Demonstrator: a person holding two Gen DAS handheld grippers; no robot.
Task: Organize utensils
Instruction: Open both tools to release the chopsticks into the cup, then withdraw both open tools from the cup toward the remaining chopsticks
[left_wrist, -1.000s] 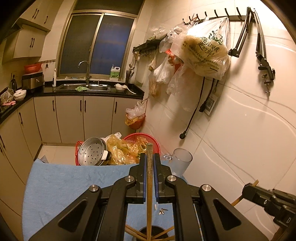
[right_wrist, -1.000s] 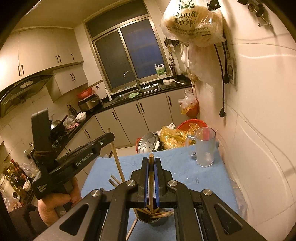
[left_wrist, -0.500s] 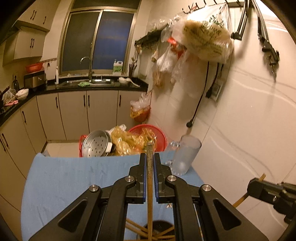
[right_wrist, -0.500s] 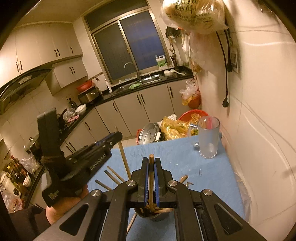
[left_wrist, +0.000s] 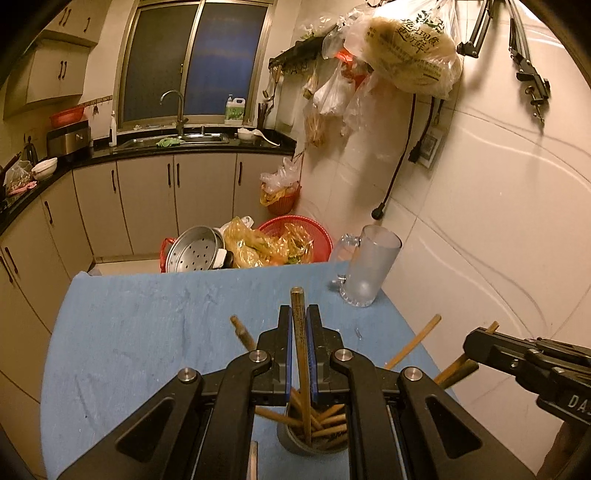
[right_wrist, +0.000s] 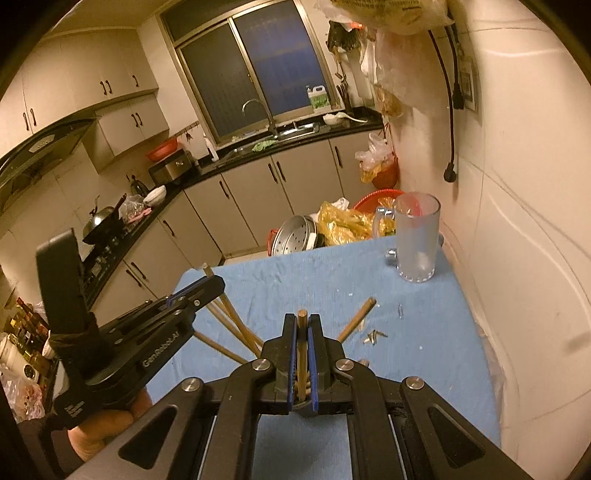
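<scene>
Your left claw (left_wrist: 300, 325) is clamped tight on one wooden chopstick (left_wrist: 301, 354), a squared brown stick standing nearly upright with its lower end down in the cup (left_wrist: 312, 441), a small dark round holder sitting on the bench (left_wrist: 147, 332). Your right claw (right_wrist: 303, 334) is pinched on its own chopstick (right_wrist: 302, 354) the same way, round tip poking up just past the blue-lined pads, lower end dropping toward that same cup, though your claw body hides most of it from that side. The cup is already stuffed with more sticks (left_wrist: 325, 421), fanned out at all angles, a few leaning way over the rim toward both sides. The bench has a slightly wrinkled blue cloth over it. At the far right corner there's a frosted glass mug (left_wrist: 369, 271), tall and cylindrical with a handle, well apart from the cup. Some small metal bits (right_wrist: 375, 335) lie on the cloth between the two. Beyond the far edge sit a perforated steel steamer tray (left_wrist: 194, 249), yellow plastic bags and a red mesh basket (left_wrist: 295, 229). The sticks splayed sideways crowd the space right around both claws.
</scene>
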